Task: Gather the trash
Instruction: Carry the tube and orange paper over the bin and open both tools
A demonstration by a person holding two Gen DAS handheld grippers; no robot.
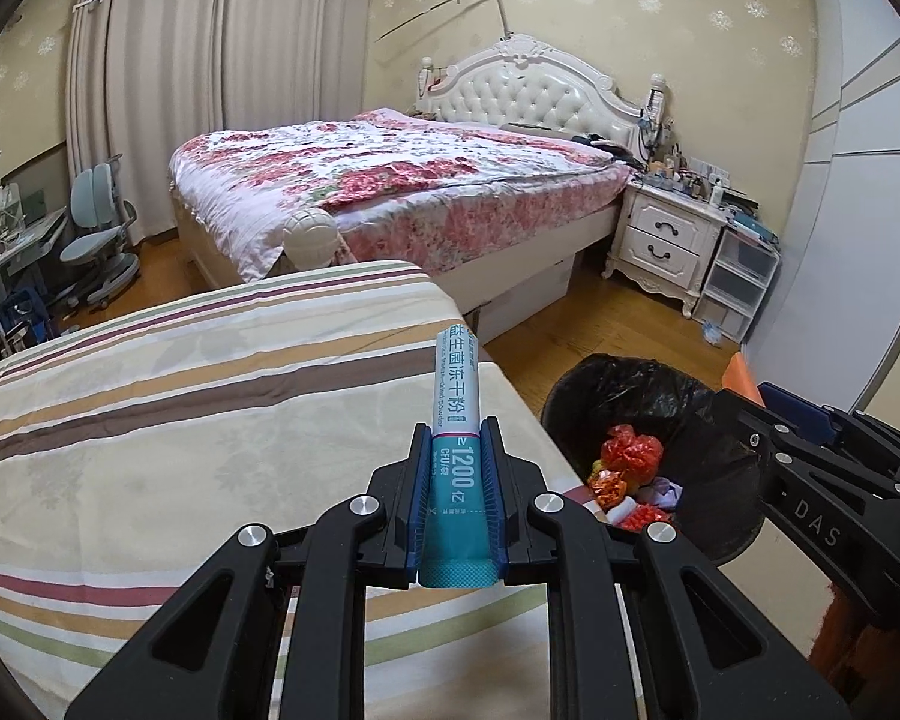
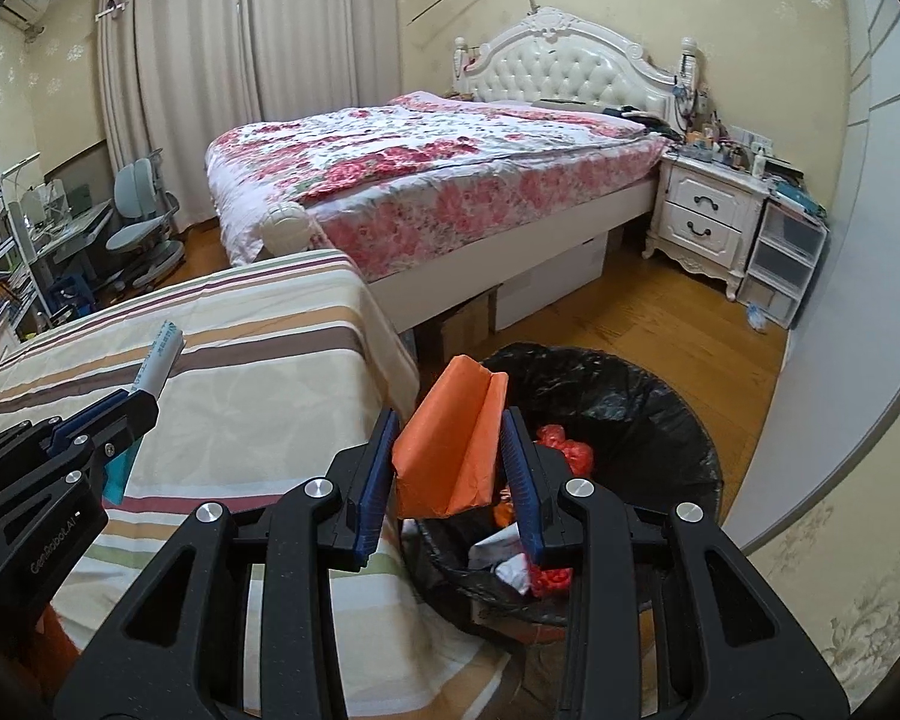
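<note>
My left gripper (image 1: 455,438) is shut on a teal and white powder sachet (image 1: 455,414), held above the striped cloth (image 1: 210,420). It also shows at the left of the right wrist view (image 2: 141,399), with the sachet (image 2: 159,360) sticking out. My right gripper (image 2: 450,429) is shut on a folded orange paper (image 2: 450,444), held over the near rim of the black-lined trash bin (image 2: 648,396). The bin (image 1: 624,390) holds red and orange wrappers (image 1: 630,450) and white scraps. The right gripper's body (image 1: 822,480) shows at the right of the left wrist view.
A striped-covered surface (image 2: 240,360) lies left of the bin. A floral bed (image 2: 420,180) stands behind, with a white nightstand (image 2: 708,216) and plastic drawers (image 2: 780,264) at the right. A desk chair (image 1: 96,228) is at far left. Wooden floor (image 2: 660,324) surrounds the bin.
</note>
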